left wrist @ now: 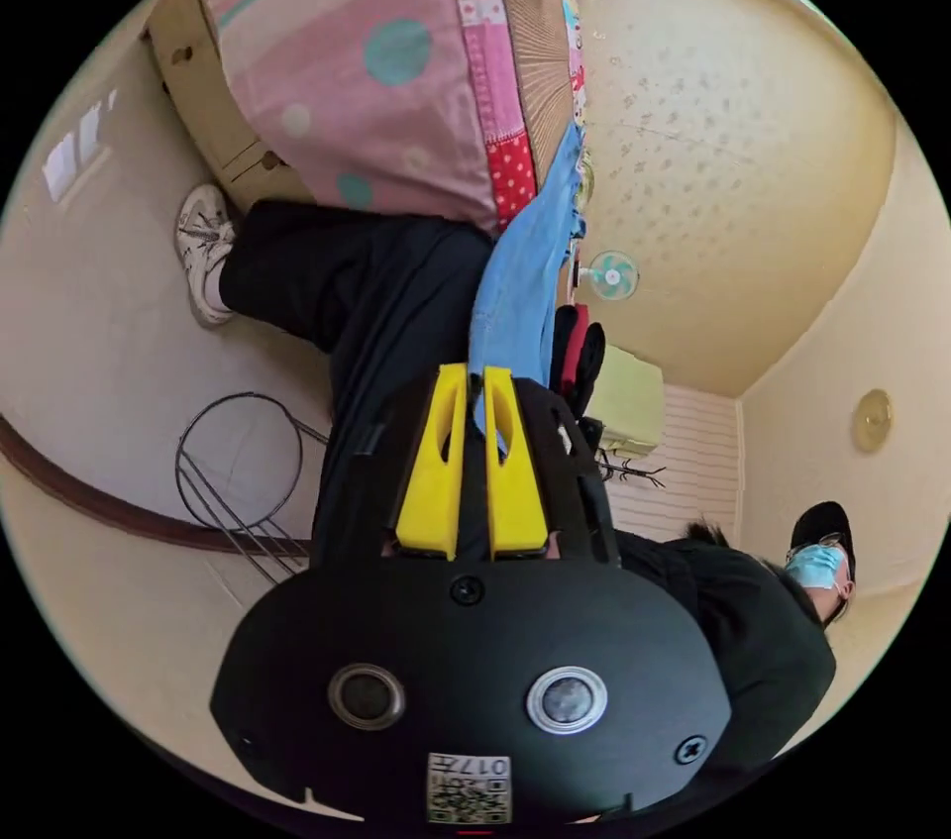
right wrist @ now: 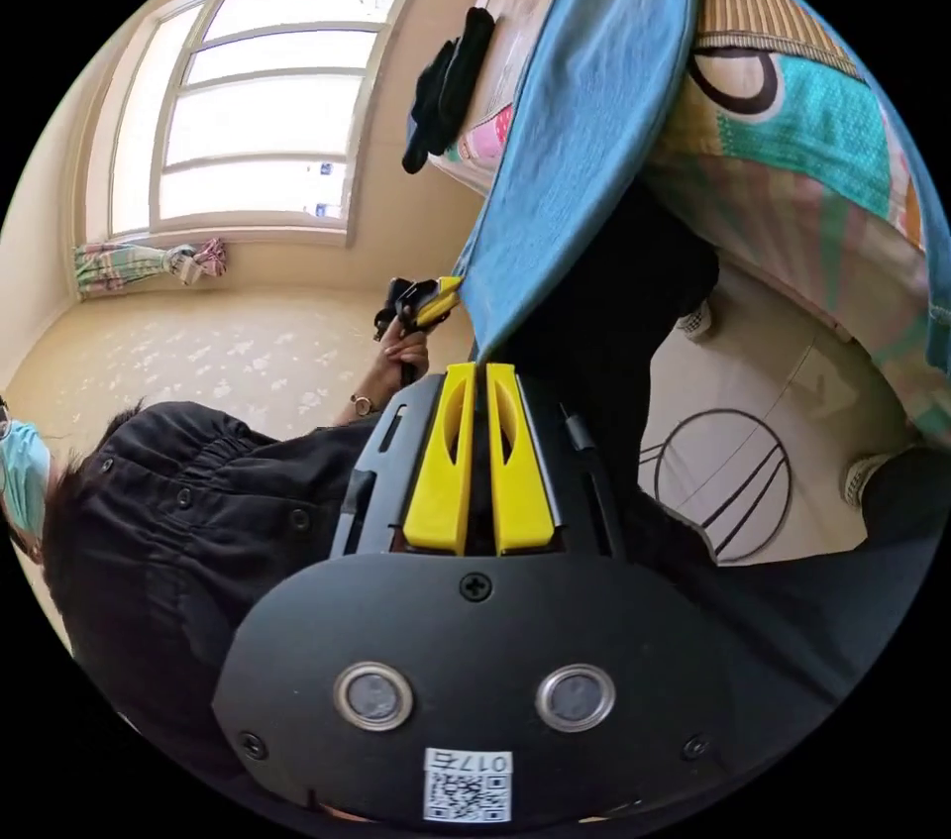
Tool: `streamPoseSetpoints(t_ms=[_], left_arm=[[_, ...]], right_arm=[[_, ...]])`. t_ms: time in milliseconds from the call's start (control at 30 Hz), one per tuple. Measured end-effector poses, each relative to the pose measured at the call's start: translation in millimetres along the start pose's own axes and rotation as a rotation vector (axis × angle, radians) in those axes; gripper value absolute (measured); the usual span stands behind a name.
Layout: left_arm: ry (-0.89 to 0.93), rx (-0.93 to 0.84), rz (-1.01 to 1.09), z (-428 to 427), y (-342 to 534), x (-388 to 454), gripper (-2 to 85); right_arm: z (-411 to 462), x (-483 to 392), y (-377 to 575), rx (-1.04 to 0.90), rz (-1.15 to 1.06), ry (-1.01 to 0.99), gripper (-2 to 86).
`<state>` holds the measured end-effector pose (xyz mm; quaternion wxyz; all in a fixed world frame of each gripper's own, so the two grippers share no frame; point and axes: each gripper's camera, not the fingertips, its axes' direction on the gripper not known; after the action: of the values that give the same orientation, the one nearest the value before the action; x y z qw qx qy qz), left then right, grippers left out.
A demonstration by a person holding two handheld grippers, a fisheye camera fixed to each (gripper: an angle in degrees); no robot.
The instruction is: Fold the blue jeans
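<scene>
One pair of blue jeans point(right wrist: 580, 116), draped off the patchwork bed point(right wrist: 812, 146) at upper right of the right gripper view. Two grippers: right gripper point(right wrist: 479, 373) pinching a hem edge, left gripper point(left wrist: 475, 378) clamped on denim at frame centre. Open floor point(right wrist: 753, 364) lower right, one wire stand point(right wrist: 728, 472).

blue jeans point(right wrist: 584, 116): light blue | bed cover point(left wrist: 347, 56): pink, teal dots | left hand-held gripper point(left wrist: 475, 378) jaws: yellow | trousers point(left wrist: 376, 284): black
</scene>
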<state>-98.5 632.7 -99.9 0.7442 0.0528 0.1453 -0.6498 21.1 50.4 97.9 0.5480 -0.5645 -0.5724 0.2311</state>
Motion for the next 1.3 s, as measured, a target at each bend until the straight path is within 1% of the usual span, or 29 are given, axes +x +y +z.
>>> streamPoseSetpoints(t_ms=[67,100,133,167,200,233,267,333,400,467,500,533,567,600,667,733,800,833,867,967,1000,1067,1100,1167,1233,1267,1300], left_arm=[[0.028,0.075,-0.072,-10,22,-21,7.2],[0.032,0.094,-0.081,-13,27,-24,7.9],[0.023,0.129,-0.088,-21,36,-24,8.6],[-0.015,0.152,-0.083,-29,42,-21,8.8],[-0.044,0.162,-0.078,-33,45,-17,8.8],[-0.111,0.176,-0.059,-39,48,-7,8.7],[-0.179,0.186,-0.03,-42,49,6,8.6],[-0.263,0.199,0.023,-42,47,29,8.4],[-0.324,0.203,0.088,-34,44,54,8.2],[-0.372,0.21,0.169,-9,35,83,7.9],[-0.376,0.206,0.188,0,31,89,7.9],[-0.374,0.182,0.22,22,24,100,7.8],[-0.355,0.142,0.245,47,16,111,7.7],[-0.339,0.119,0.26,60,13,116,7.7],[-0.289,0.045,0.33,107,13,136,6.7],[-0.29,-0.012,0.367,136,21,146,6.5],[-0.299,-0.063,0.382,157,32,149,6.5],[-0.297,-0.089,0.384,167,40,148,6.5],[-0.291,-0.106,0.379,173,47,144,6.5],[-0.282,-0.13,0.355,183,56,131,6.5],[-0.281,-0.132,0.348,184,57,128,6.5],[-0.262,-0.129,0.326,190,62,120,6.5],[-0.254,-0.128,0.324,192,63,119,6.5],[-0.232,-0.141,0.349,203,68,123,6.8],[-0.237,-0.174,0.399,218,70,132,7.5],[-0.238,-0.212,0.445,233,71,140,8.0],[-0.239,-0.24,0.467,243,72,143,8.2]], right_arm=[[-23,2,7,0.082,0.001,0.006,2.9],[-47,5,14,0.152,0.022,0.058,3.5],[-74,9,23,0.239,0.058,0.152,4.3],[-90,10,29,0.294,0.08,0.213,4.8],[-121,13,43,0.41,0.137,0.338,5.8],[-151,16,58,0.52,0.204,0.443,6.8],[-164,17,66,0.575,0.235,0.488,7.1],[-204,23,96,0.767,0.348,0.643,7.9],[-216,35,106,0.827,0.4,0.674,7.9],[-214,56,102,0.79,0.447,0.646,7.3],[-203,71,92,0.725,0.463,0.594,6.1],[-187,77,81,0.662,0.439,0.581,5.1],[-180,76,78,0.65,0.428,0.598,4.7],[-174,69,82,0.682,0.435,0.637,4.0],[-176,53,102,0.759,0.446,0.61,3.5],[-192,35,153,0.917,0.4,0.401,3.1],[-201,31,194,0.983,0.391,0.254,2.9],[-203,30,220,1.01,0.415,0.228,2.8],[-204,31,232,1.016,0.439,0.232,2.7],[-198,51,282,0.973,0.609,0.316,2.6],[-192,63,298,0.961,0.656,0.301,2.6],[-185,78,314,0.962,0.662,0.215,2.6],[-184,82,318,0.965,0.648,0.154,2.6],[-187,71,317,0.962,0.582,0.113,2.6],[-201,40,308,0.951,0.396,0.05,2.6],[-205,32,305,0.945,0.347,0.024,2.7],[-213,15,298,0.927,0.259,-0.043,2.7]])
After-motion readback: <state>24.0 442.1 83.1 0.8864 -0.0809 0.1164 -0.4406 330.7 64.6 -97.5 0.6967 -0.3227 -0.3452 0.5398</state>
